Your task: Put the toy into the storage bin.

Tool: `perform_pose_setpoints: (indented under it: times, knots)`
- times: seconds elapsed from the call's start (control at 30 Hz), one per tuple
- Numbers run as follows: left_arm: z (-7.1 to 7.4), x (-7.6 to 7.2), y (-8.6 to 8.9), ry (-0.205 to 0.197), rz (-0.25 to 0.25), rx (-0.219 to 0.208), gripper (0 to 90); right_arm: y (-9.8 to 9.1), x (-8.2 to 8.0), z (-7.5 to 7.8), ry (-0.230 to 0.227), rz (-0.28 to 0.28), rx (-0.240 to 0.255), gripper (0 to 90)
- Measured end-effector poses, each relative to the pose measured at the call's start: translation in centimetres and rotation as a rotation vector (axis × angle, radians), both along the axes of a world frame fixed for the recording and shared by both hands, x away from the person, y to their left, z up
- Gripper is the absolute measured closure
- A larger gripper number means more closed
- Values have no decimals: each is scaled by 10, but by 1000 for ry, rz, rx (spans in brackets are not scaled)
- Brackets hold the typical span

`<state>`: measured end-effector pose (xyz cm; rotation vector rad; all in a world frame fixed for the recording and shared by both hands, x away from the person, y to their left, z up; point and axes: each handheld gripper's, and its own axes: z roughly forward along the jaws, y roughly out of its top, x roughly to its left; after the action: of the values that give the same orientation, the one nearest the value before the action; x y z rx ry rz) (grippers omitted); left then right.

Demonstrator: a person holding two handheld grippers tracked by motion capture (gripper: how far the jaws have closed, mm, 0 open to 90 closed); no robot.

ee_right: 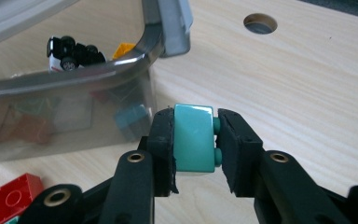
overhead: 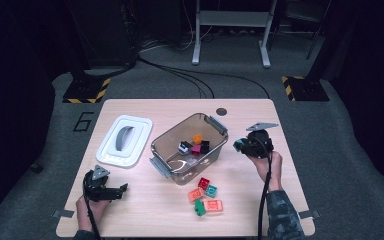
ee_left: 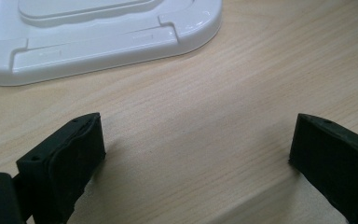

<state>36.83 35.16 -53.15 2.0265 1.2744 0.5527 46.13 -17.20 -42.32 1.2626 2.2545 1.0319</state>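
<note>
**Teal brick gripped beside the clear bin**

The right gripper (ee_right: 193, 140) is clenched on a single teal brick (ee_right: 193, 137), held above the wooden counter (overhead: 290, 175) just off the right-hand end of a clear plastic bin (overhead: 162, 150). In the right gripper view the brick stands with its long axis running up and down between the pads, its two visible studs pointing sideways into the right-hand pad and its smooth face against the left one. In the high view the same gripper (overhead: 241, 145) points toward the bin, the brick showing as a teal spot at its tip.

The left gripper (ee_left: 196, 149) rests released near the counter's front left corner, jaws wide apart with bare wood between them, just short of one white lid (overhead: 125, 140) that lies flat to the left of the bin.

Inside the bin lie a small black-and-white toy car (ee_right: 67, 53), an orange brick (overhead: 197, 138), a magenta brick (overhead: 196, 149) and a black piece (overhead: 205, 146); anything else in there is too small to tell.

On the counter in front of the bin sits a loose cluster of five bricks: one red (overhead: 203, 183), one teal (overhead: 211, 190), two salmon-pink (overhead: 195, 194) and one green (overhead: 199, 209).
</note>
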Motion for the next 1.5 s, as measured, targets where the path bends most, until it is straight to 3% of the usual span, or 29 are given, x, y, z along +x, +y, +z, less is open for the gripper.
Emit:
perform_pose_setpoints:
  times: [0.9, 1.5]
  knots:
    - [0, 0, 0, 2, 0, -1, 32, -2, 28, 51, -80, -53, 13, 676]
    - [1, 0, 1, 5, -7, 7, 32, 21, 29, 74, -110, 10, 20, 675]
